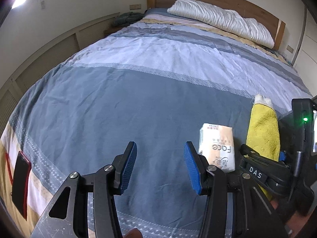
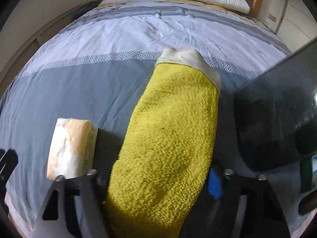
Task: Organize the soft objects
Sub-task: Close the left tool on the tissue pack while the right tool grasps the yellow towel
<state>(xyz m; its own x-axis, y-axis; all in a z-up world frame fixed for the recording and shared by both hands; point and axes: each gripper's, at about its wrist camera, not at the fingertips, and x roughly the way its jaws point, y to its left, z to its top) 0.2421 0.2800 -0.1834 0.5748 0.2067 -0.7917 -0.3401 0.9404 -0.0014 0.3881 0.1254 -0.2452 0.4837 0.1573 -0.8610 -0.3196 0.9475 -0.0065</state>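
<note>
Lying just left of the yellow towel: tissue pack.

Printed "Face", large dark letters, upside down to the left wrist view, on the front of the tissue pack; smaller print around it, red characters near its far edge, too small to read. White letters "DAS" on a black label on the right gripper. Same pack in the right wrist view: side print blurred, unreadable. No other legible text.
</note>
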